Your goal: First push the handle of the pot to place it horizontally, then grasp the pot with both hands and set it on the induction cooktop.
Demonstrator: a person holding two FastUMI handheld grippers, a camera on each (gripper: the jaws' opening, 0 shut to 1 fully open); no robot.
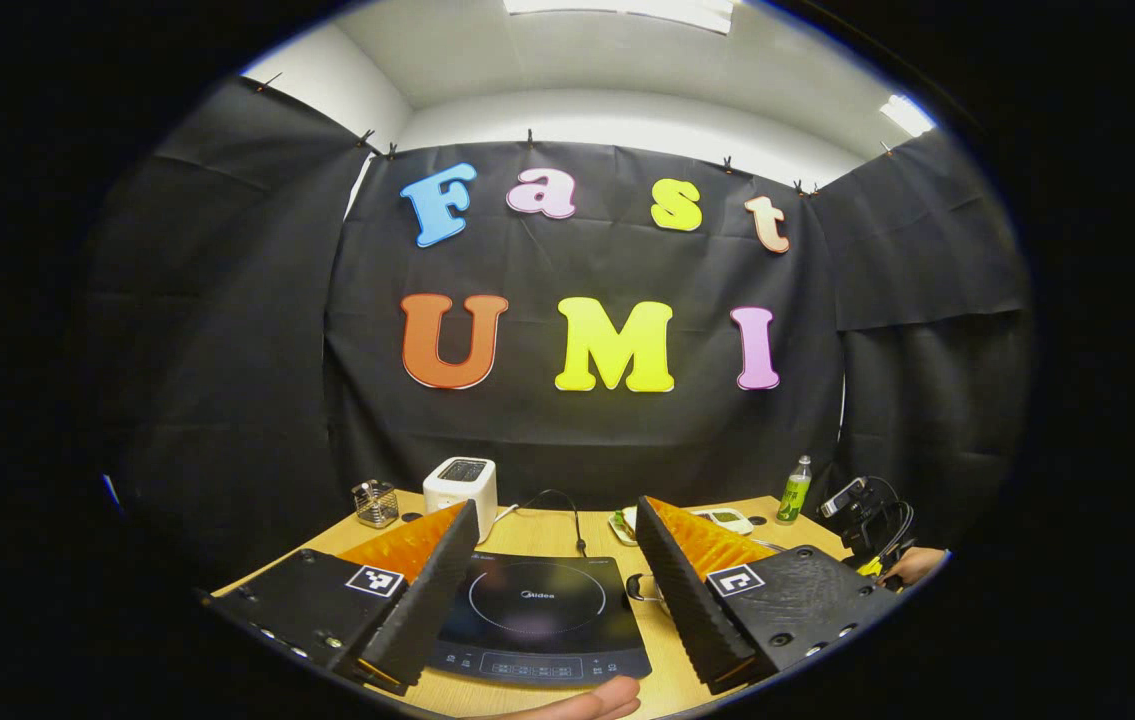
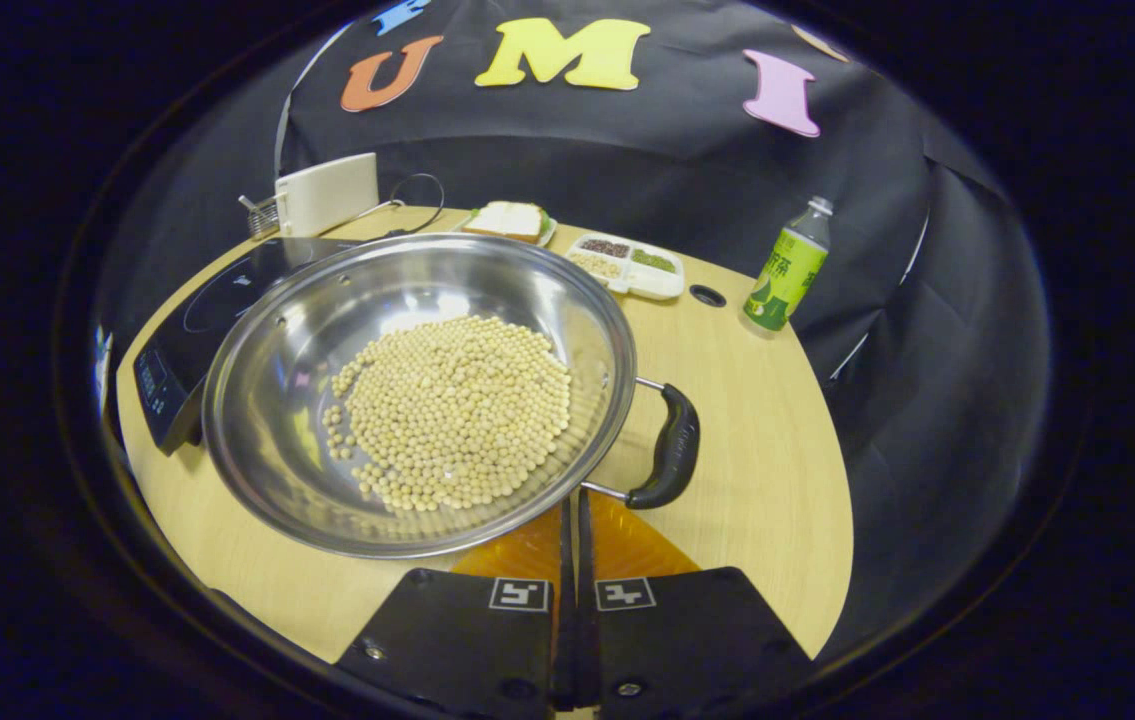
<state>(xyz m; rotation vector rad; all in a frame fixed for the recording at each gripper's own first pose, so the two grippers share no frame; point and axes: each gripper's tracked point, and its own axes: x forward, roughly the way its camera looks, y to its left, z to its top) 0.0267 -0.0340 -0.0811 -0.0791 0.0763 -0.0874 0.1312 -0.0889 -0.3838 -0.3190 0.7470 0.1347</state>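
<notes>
While spread wide over the induction cooktop (image 1: pixel 537 615) at the bench (image 2: pixel 757 470) edge, left gripper (image 1: pixel 555 590) empty — right gripper (image 2: pixel 572 520) closed, empty, just beside pot (image 2: pixel 417 390) rim and handle (image 2: pixel 672 450).

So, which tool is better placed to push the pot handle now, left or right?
Right. The right tool, shut, sits just beside the pot's black handle. The left tool is open, above the induction cooktop, farther from the pot.
</notes>
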